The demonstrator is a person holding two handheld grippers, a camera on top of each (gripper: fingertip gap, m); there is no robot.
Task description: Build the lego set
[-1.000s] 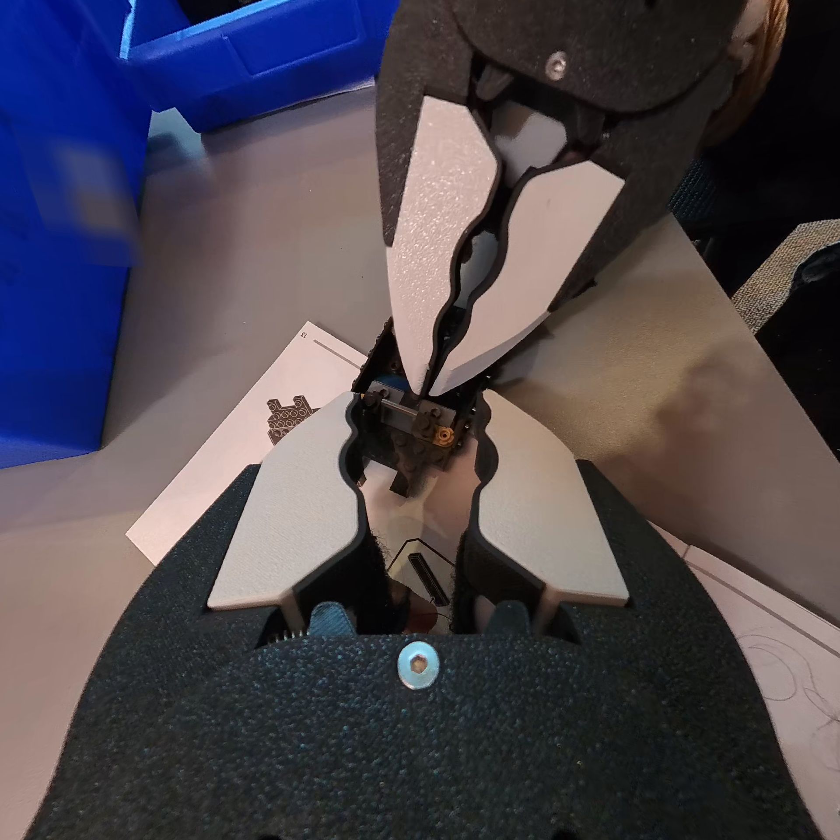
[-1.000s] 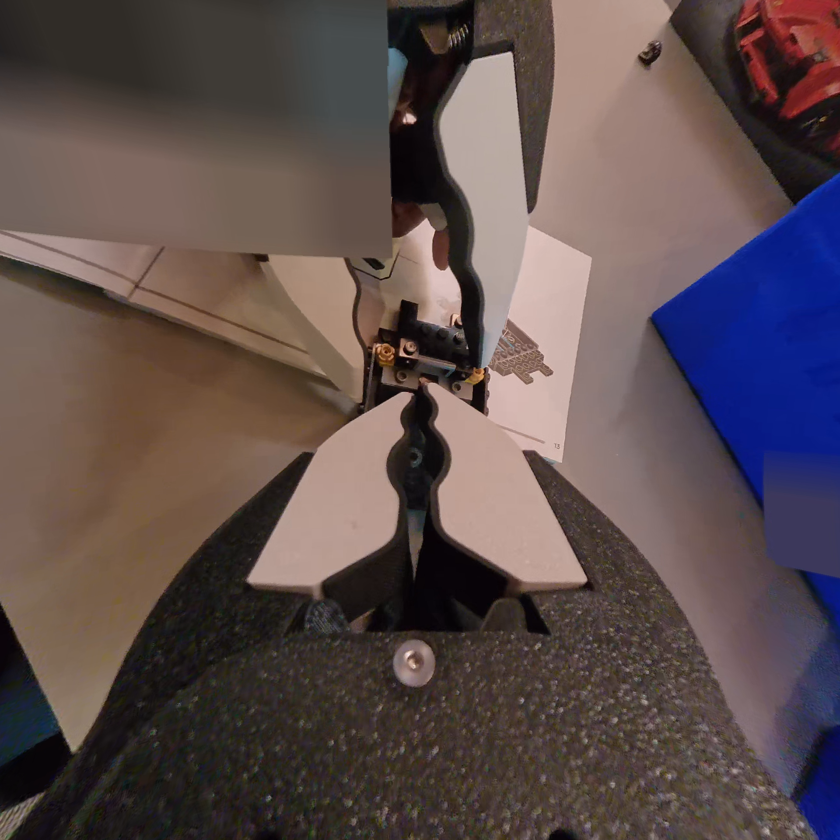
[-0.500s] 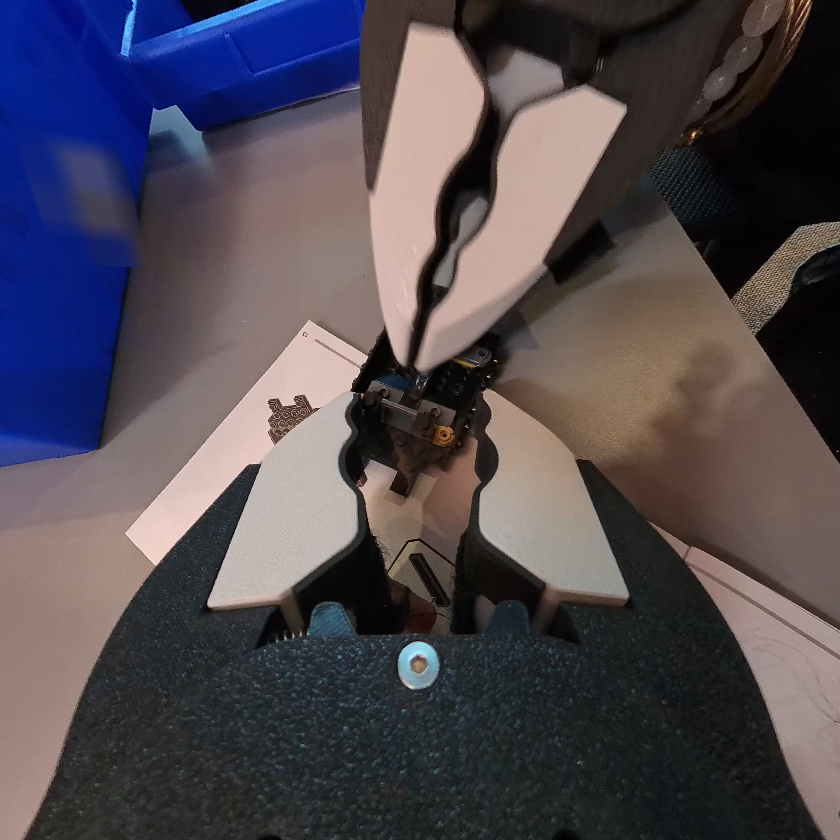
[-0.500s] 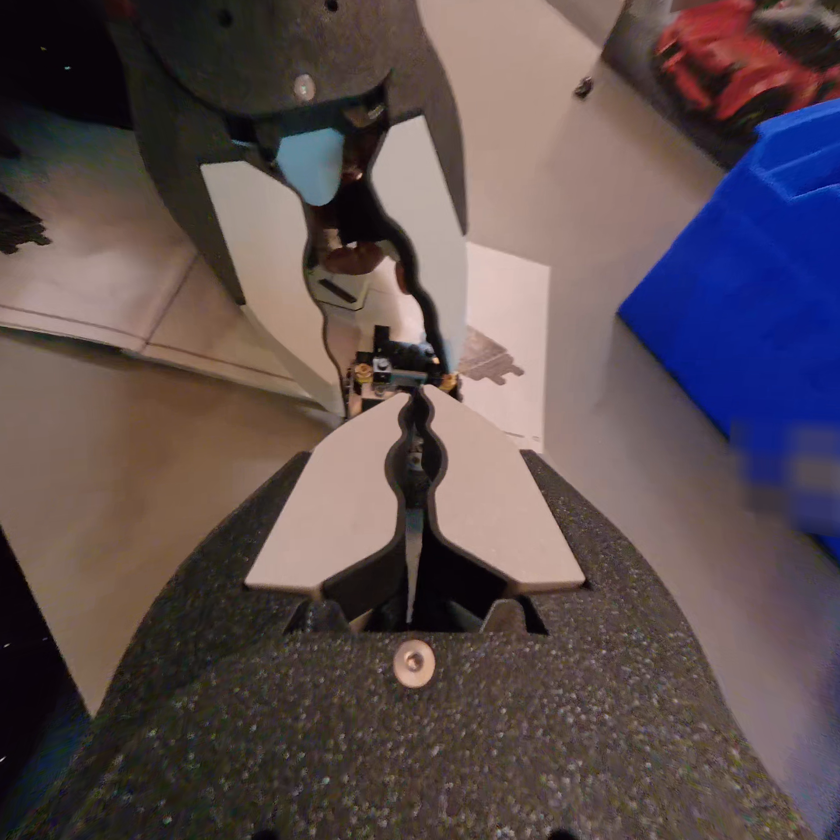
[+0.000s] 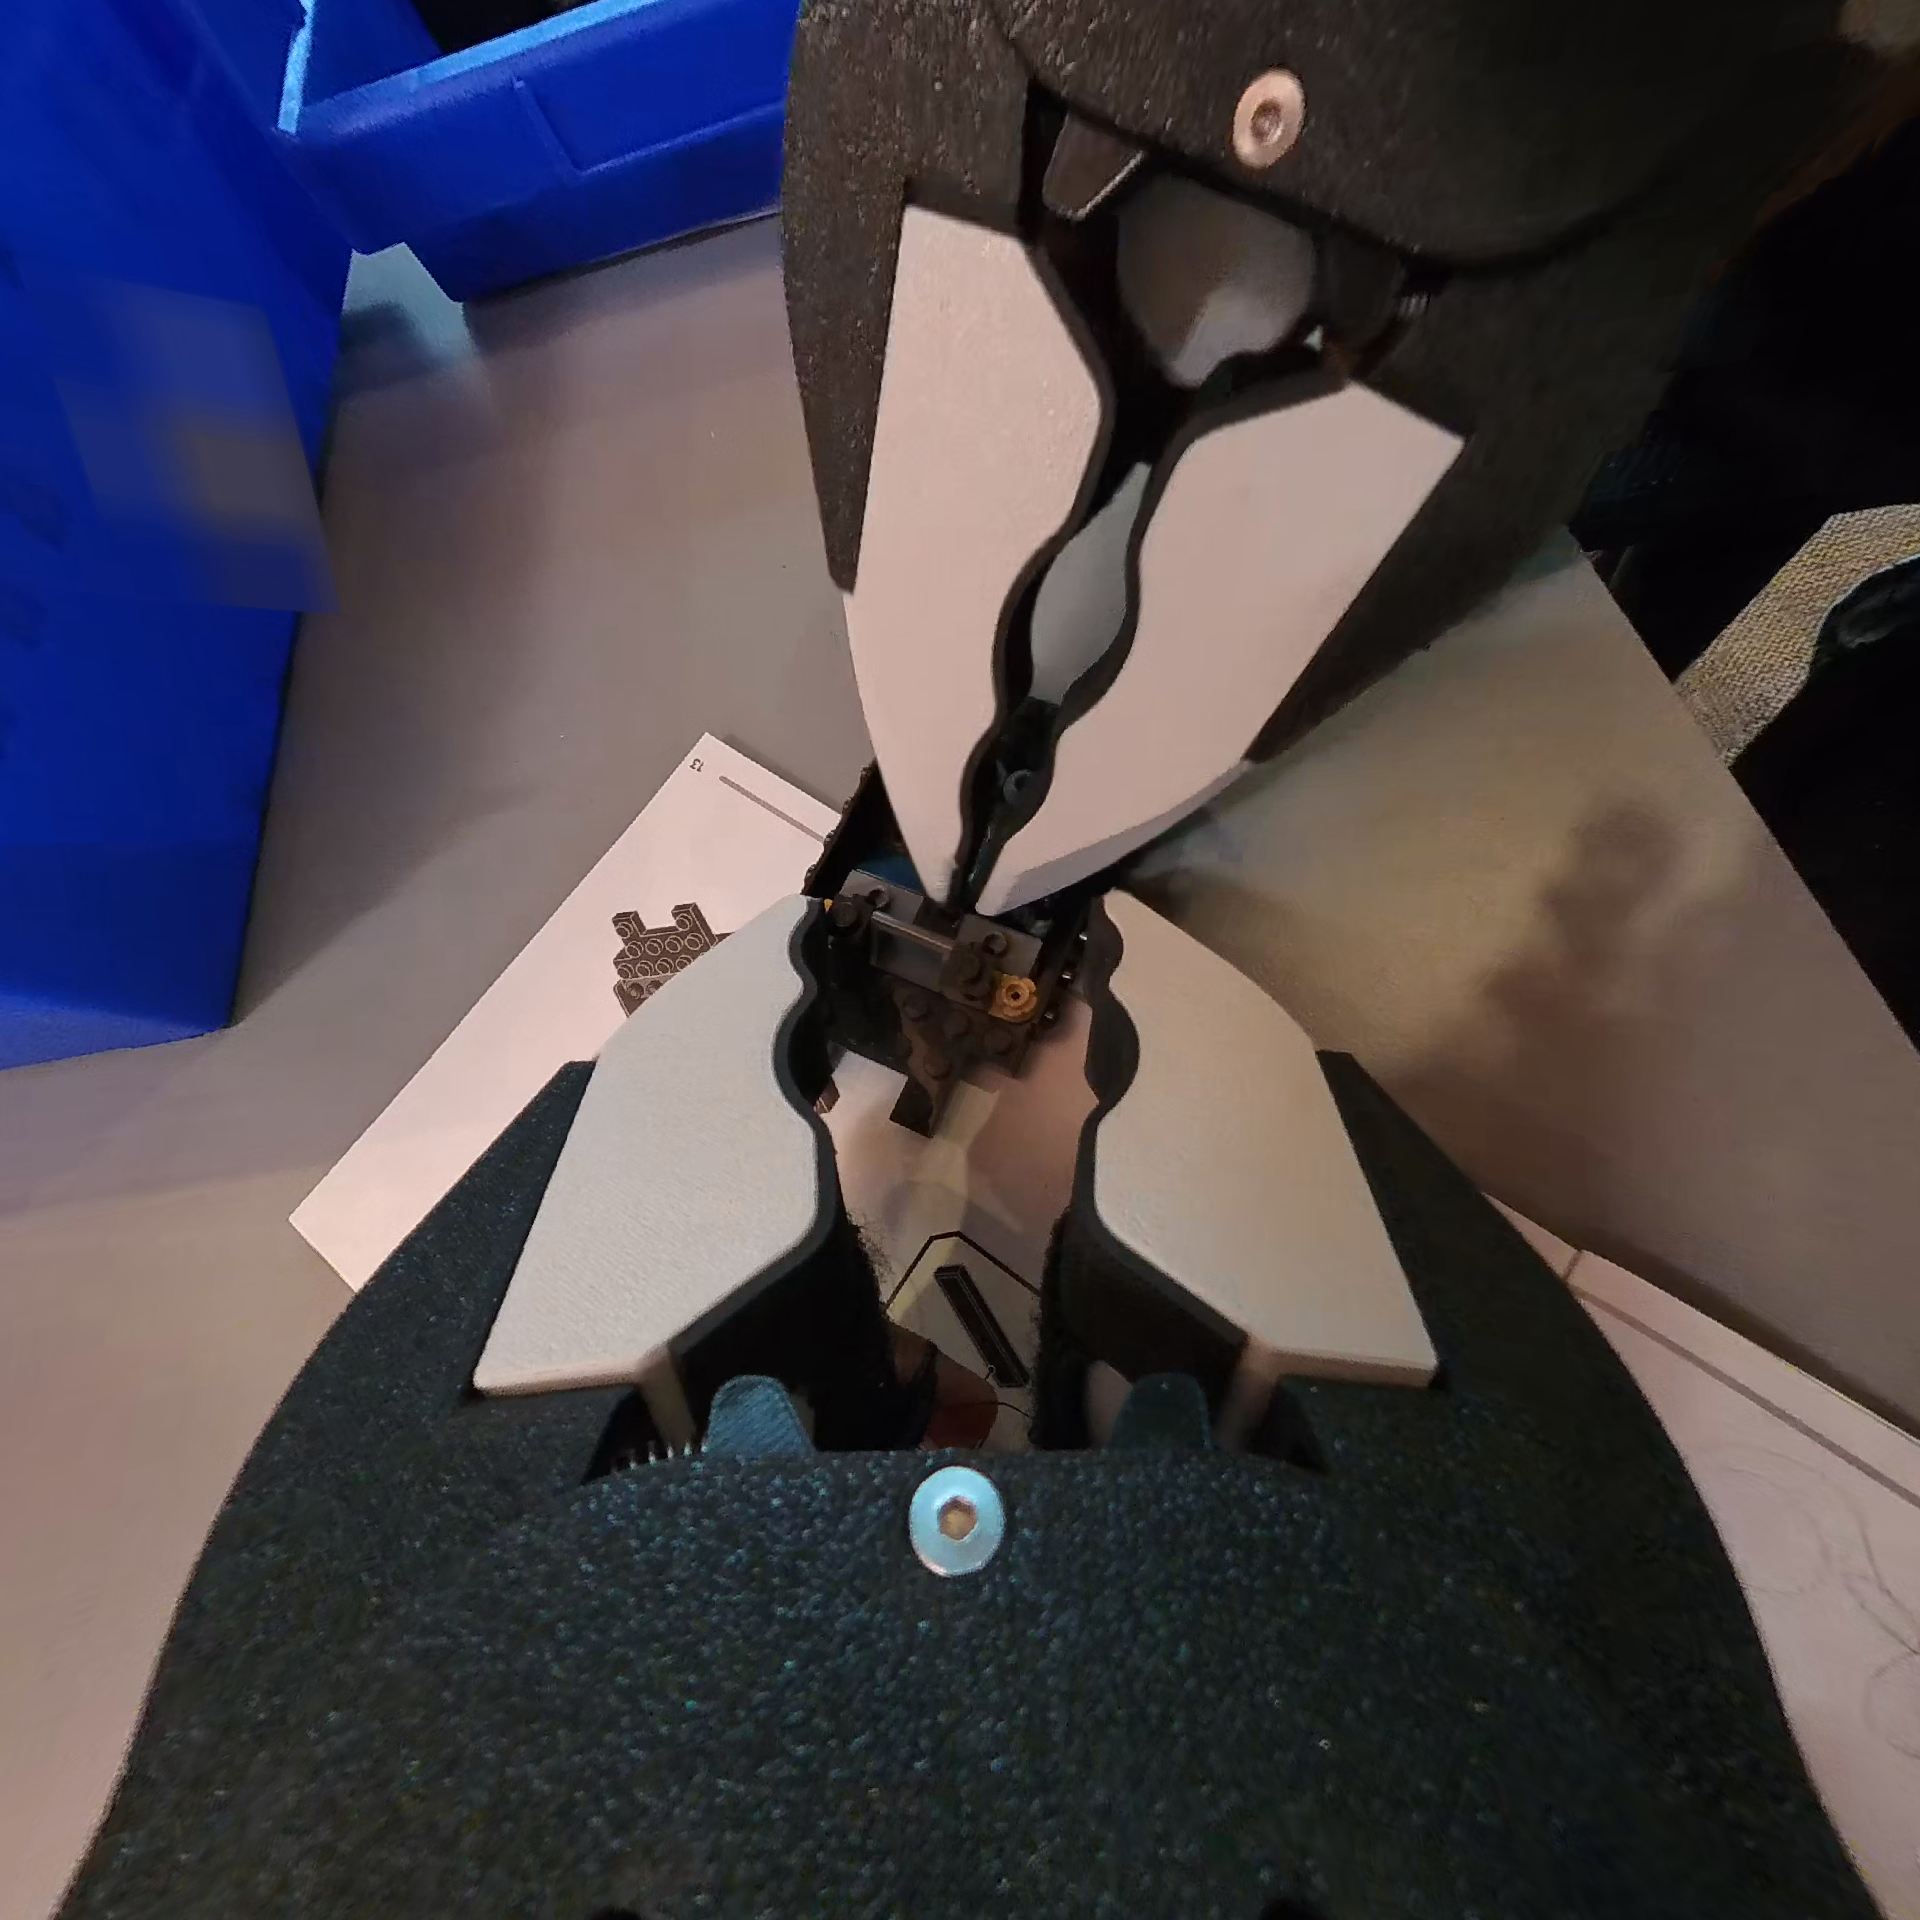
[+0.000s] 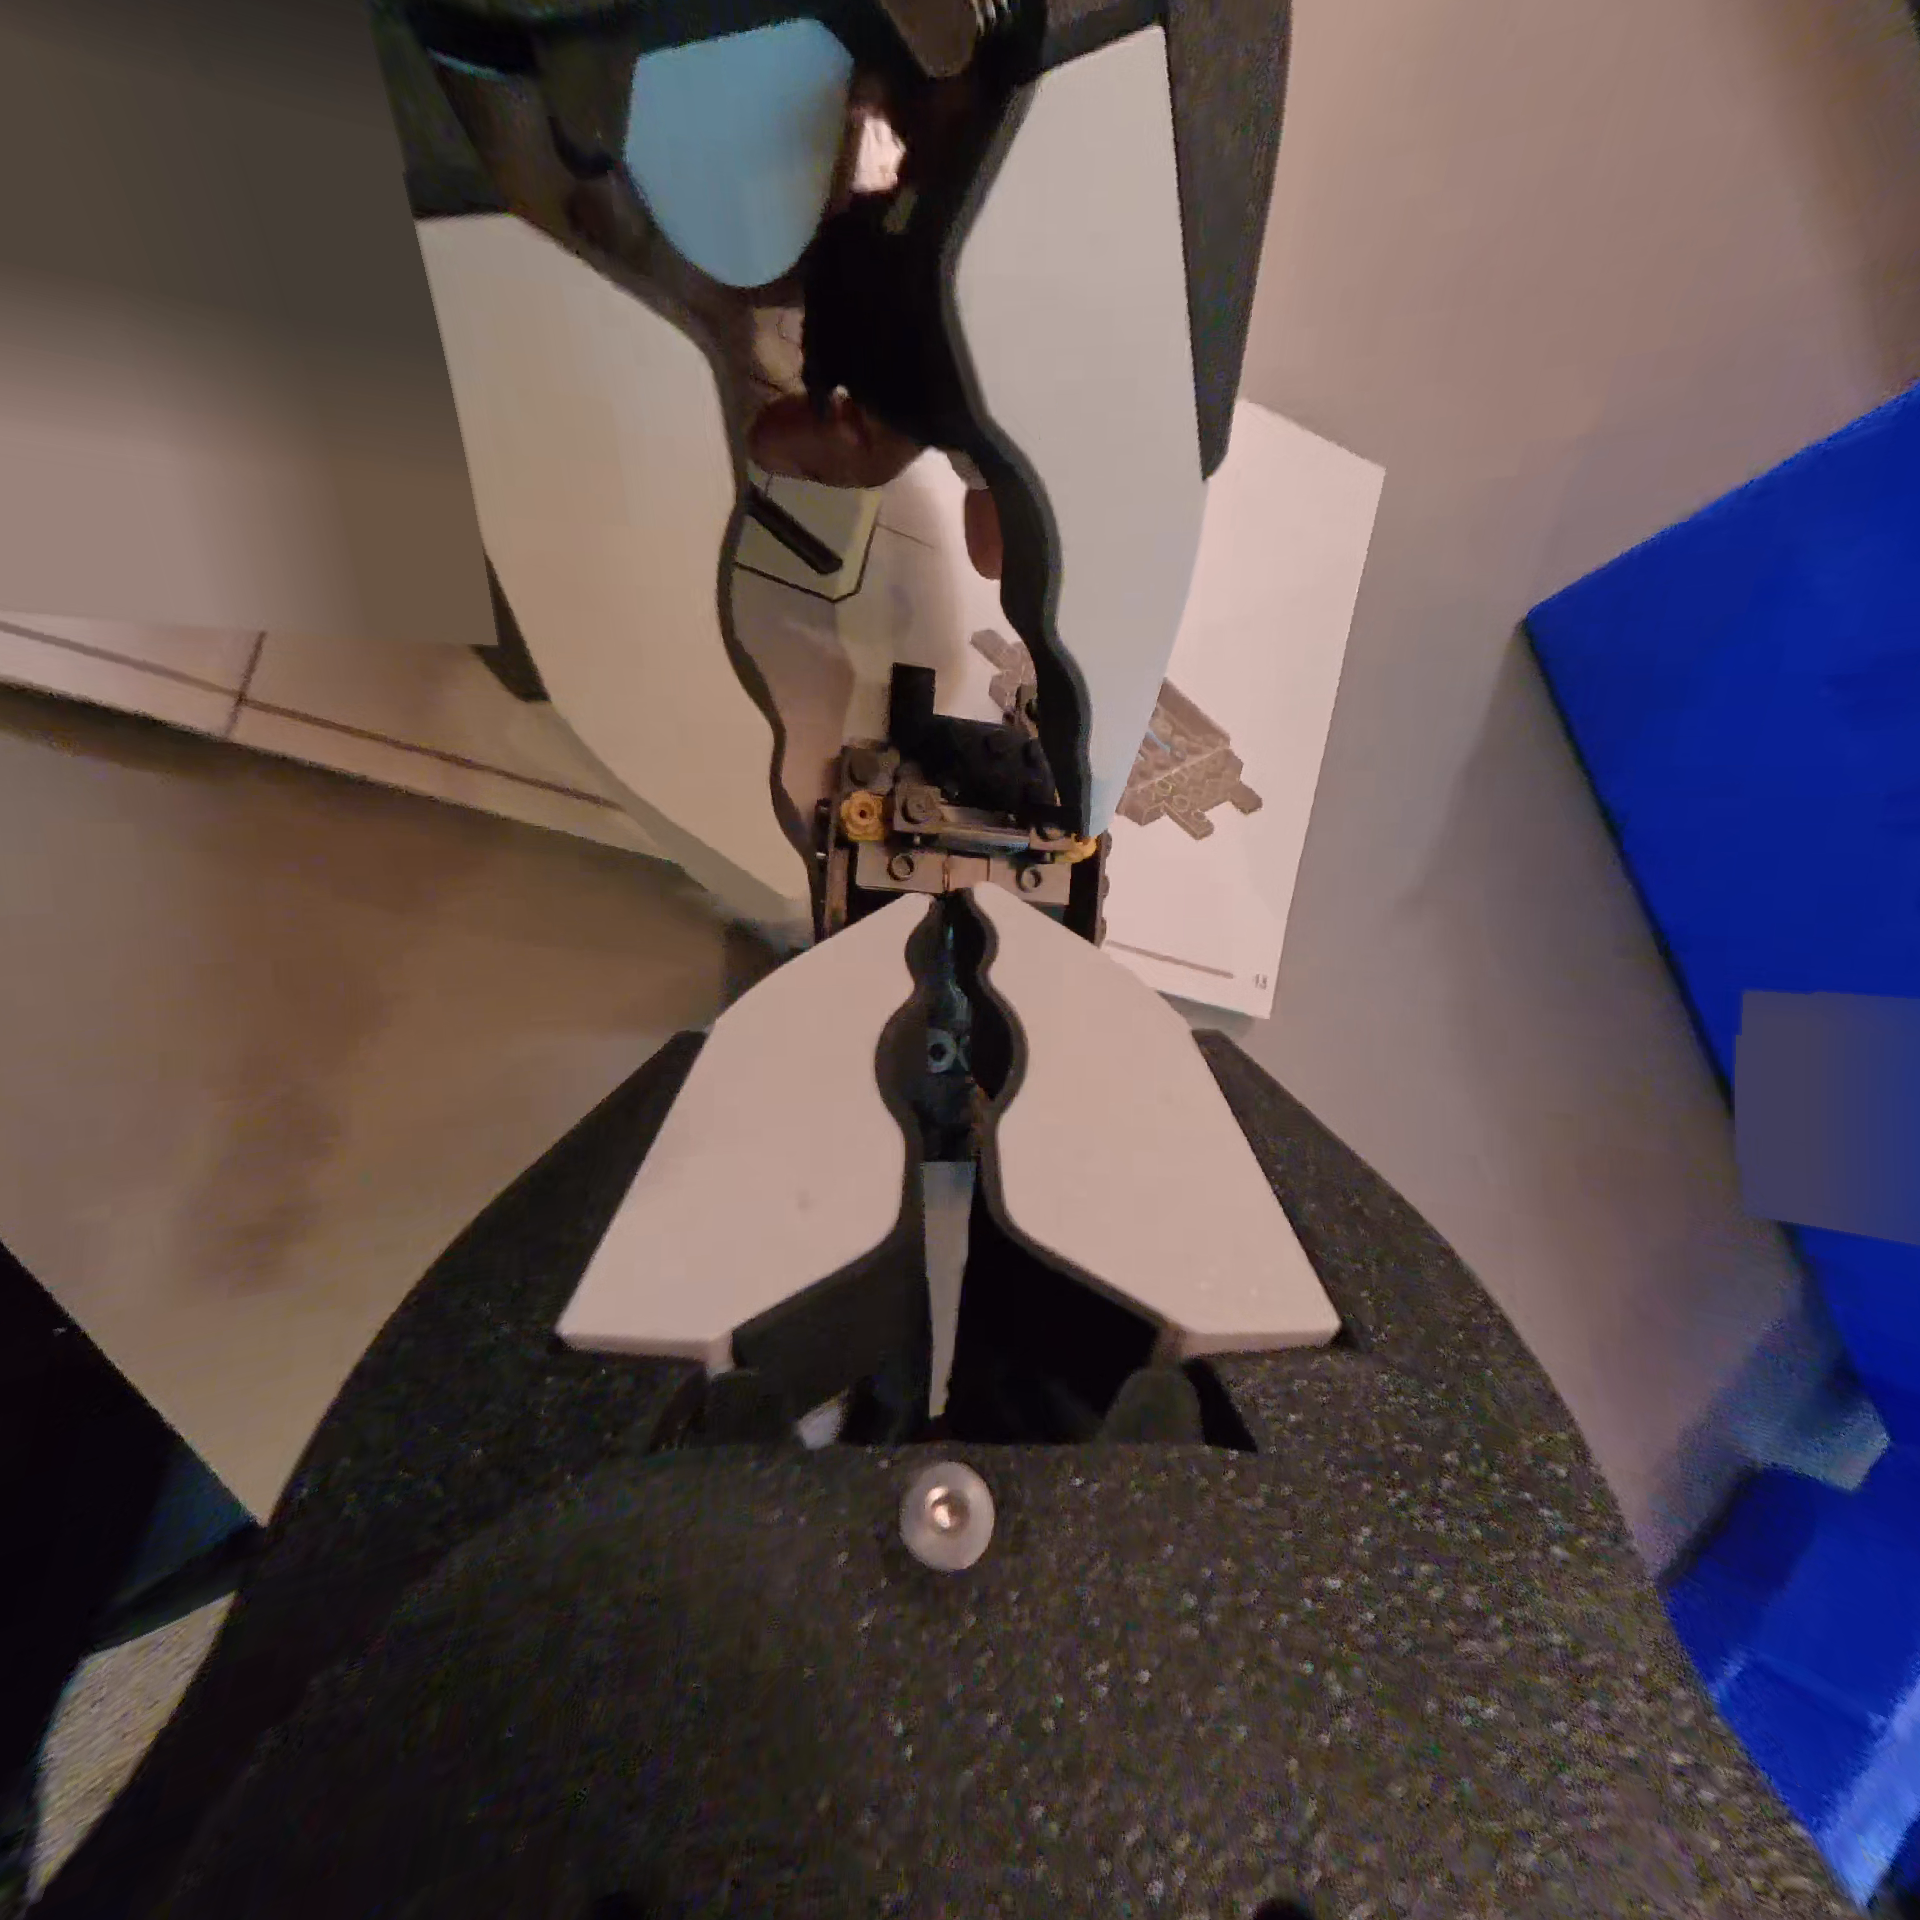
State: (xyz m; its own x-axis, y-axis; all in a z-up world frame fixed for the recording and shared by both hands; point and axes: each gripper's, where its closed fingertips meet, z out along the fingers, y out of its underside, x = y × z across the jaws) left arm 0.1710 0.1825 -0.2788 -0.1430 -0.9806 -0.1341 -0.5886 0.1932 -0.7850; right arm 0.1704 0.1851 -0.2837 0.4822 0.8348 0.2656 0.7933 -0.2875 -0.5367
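A small dark grey and black lego assembly (image 5: 935, 977) with a gold stud sits between my left gripper's fingers, just above an instruction sheet. My left gripper (image 5: 951, 935) is shut on its sides. My right gripper (image 5: 966, 894) comes in from the far side, shut on a small thin dark piece (image 5: 1013, 790), with its tips touching the assembly's top rear edge. In the right wrist view my right gripper (image 6: 951, 904) holds that piece (image 6: 943, 1049) against the assembly (image 6: 961, 821), and the left gripper's fingers (image 6: 1101, 623) flank it.
Blue bins (image 5: 156, 520) stand at the left and back (image 5: 540, 135), and one shows in the right wrist view (image 6: 1745, 727). The white instruction sheet (image 5: 499, 1091) lies on the grey table (image 5: 520, 623). More paper (image 5: 1766, 1455) lies near the right edge.
My right gripper tilted up and away from the assembly half a second ago and has come back down, with its tips on the assembly's top again. My left gripper has held still.
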